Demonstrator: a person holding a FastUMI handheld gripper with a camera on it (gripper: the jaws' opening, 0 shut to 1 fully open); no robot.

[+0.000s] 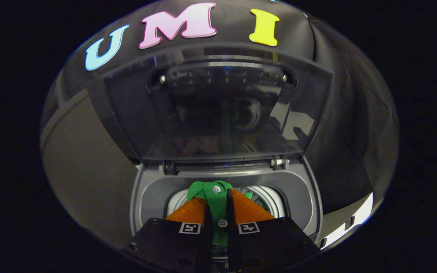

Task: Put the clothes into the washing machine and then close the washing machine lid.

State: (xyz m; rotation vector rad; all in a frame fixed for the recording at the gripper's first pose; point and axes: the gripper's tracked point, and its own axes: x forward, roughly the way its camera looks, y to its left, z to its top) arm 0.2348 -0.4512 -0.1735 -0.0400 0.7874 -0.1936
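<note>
Green garment (pixel 216 204) pinched between gripper (pixel 218 197) fingers, over open washer drum (pixel 264 193)

I log the surroundings only; black cloth wall (pixel 355 125) closes the back and the right side of the booth, hanging in soft folds with a dull sheen; on the left I see a flat grey surface (pixel 85 170), matte and unmarked, bare as far as I can tell; a paler band (pixel 57 119) runs along its upper border where it meets the cloth; low on the right, a bright white patch (pixel 357 218) with a few dark marks, too distorted for me to identify.
</note>
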